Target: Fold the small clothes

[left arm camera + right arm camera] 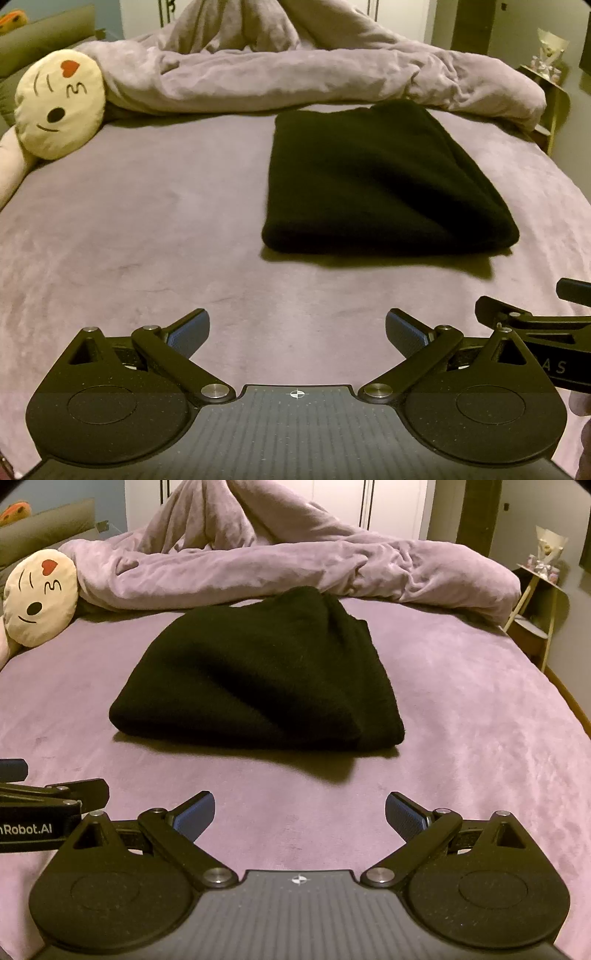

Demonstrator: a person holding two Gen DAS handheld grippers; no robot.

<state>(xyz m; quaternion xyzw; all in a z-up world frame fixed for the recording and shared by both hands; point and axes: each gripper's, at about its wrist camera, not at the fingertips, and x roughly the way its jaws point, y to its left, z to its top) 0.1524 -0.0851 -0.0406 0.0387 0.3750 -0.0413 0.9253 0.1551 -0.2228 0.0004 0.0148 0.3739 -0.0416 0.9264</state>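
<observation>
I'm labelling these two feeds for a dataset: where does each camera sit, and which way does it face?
Left wrist: on the left gripper, low above the bed, facing the black folded garment; the right gripper shows at the right edge.
Right wrist: on the right gripper, same heading; the left gripper shows at left.
Shared: garment, emoji pillow, rumpled duvet.

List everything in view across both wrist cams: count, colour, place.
folded garment: 1, black, mid-bed, ahead of both grippers
bed sheet: 1, mauve, covers the mattress
duvet: 1, mauve, bunched along the far side
emoji cushion: 1, cream with a red heart, far left, beside the duvet
side table: 1, pale, right of the bed, small items on top
left gripper: 1, black with blue pads, open, holds nothing
right gripper: 1, same, open, holds nothing
</observation>
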